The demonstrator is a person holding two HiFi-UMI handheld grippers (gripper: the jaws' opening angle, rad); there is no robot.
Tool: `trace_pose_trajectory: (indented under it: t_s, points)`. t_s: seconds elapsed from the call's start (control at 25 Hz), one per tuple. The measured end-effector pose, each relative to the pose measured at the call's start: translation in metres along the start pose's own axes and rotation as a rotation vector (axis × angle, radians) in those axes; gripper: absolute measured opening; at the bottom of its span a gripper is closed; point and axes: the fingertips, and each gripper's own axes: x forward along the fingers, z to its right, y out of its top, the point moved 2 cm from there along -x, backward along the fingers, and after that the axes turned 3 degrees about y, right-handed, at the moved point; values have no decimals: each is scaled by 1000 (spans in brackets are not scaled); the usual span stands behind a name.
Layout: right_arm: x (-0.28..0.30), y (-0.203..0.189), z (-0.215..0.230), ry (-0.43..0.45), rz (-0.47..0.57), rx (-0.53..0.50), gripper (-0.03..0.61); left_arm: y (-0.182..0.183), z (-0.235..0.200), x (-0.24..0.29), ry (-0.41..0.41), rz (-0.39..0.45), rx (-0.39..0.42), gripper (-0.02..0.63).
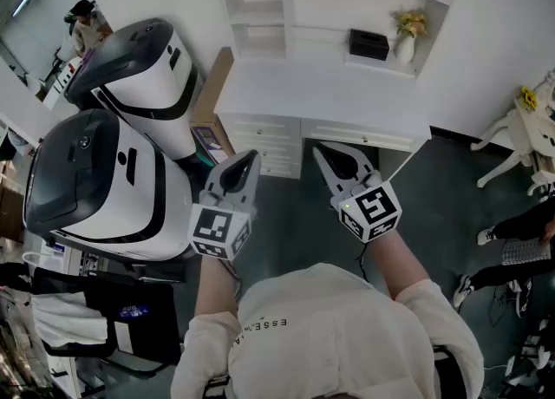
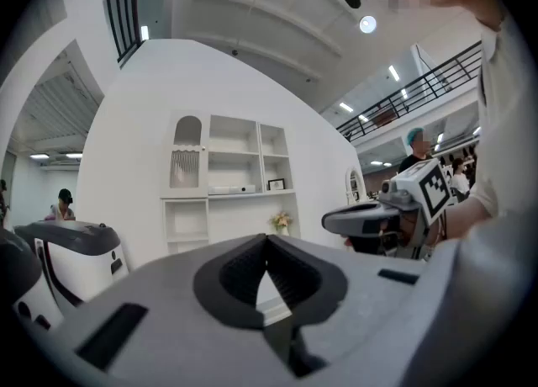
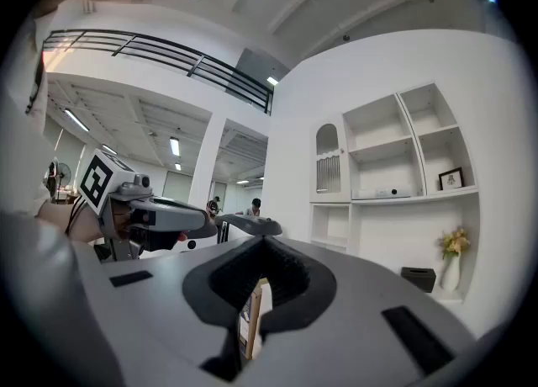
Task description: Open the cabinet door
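Left gripper [image 1: 252, 157]: jaws closed tip to tip, nothing between them; held level
Right gripper [image 1: 318, 150]: jaws likewise together and empty (marker cube [image 1: 375, 209] facing up); just beside the left one
Desk [image 1: 303, 85]: white; ahead of both grippers
Shelf unit [image 1: 260, 7]: behind the desk top; black box [image 1: 368, 43] and flower vase [image 1: 406, 46] at its right
Cabinet door [image 3: 326, 162]: arched, slatted; shelf unit's top-left bay; well apart from both grippers
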Motion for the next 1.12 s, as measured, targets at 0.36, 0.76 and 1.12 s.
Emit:
trace_pose_trajectory:
  t_s: [0.36, 0.76, 1.12]
  points:
    - [4, -1, -1, -4, 16, 22, 14, -2, -5, -1, -11, 16, -40, 2]
    - [21, -11, 1, -86, 11, 75, 14, 5, -26, 5, -98, 72, -83, 92]
    - [58, -17, 20, -118, -14, 55, 14, 11, -73, 38, -86, 91, -24, 170]
